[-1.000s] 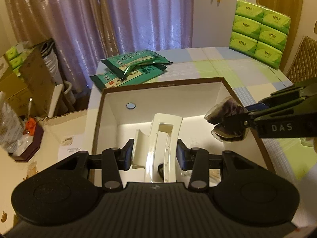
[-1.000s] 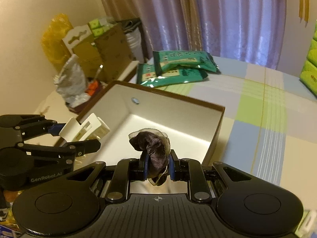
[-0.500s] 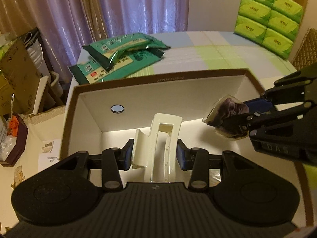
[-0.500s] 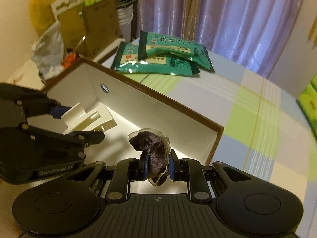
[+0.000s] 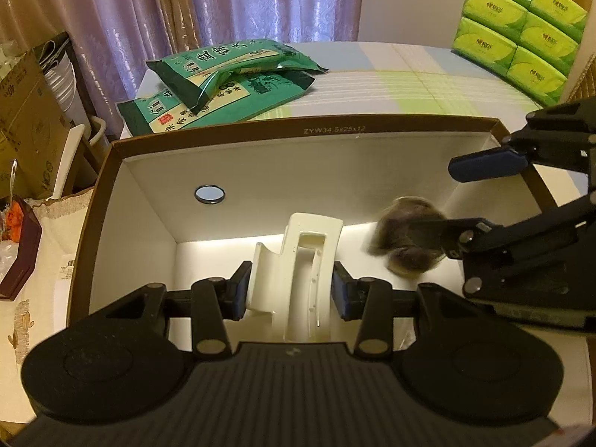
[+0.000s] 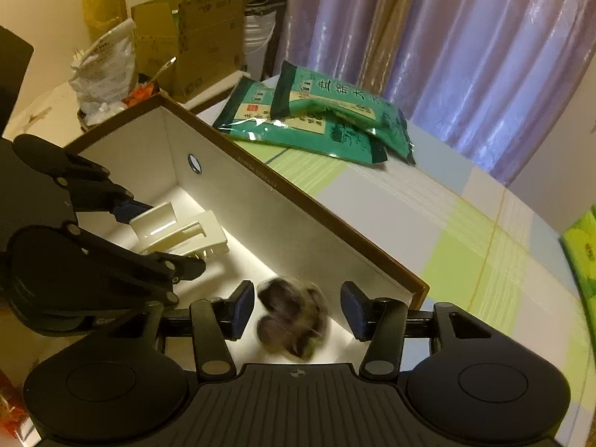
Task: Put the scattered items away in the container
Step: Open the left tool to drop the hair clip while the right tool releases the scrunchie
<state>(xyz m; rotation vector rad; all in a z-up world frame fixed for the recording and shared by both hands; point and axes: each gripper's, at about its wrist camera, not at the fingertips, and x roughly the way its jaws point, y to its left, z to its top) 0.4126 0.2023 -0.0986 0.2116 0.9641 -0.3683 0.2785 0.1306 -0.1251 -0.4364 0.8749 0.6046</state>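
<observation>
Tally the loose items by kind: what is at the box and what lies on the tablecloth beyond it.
Cream hair claw, clamped in the left gripper: 1
Dark scrunchie, free between the open right gripper fingers: 1
Green packets on the tablecloth: 2
Total: 4

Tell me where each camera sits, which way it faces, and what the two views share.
Left wrist: rides on the left gripper, facing down into the box; its fingers clamp the cream hair clip; the right gripper enters from the right.
Right wrist: rides on the right gripper, facing along the box's far wall; its jaws stand open around the blurred dark scrunchie; the left gripper shows at left.
Shared: box, clip, scrunchie, green packets.
</observation>
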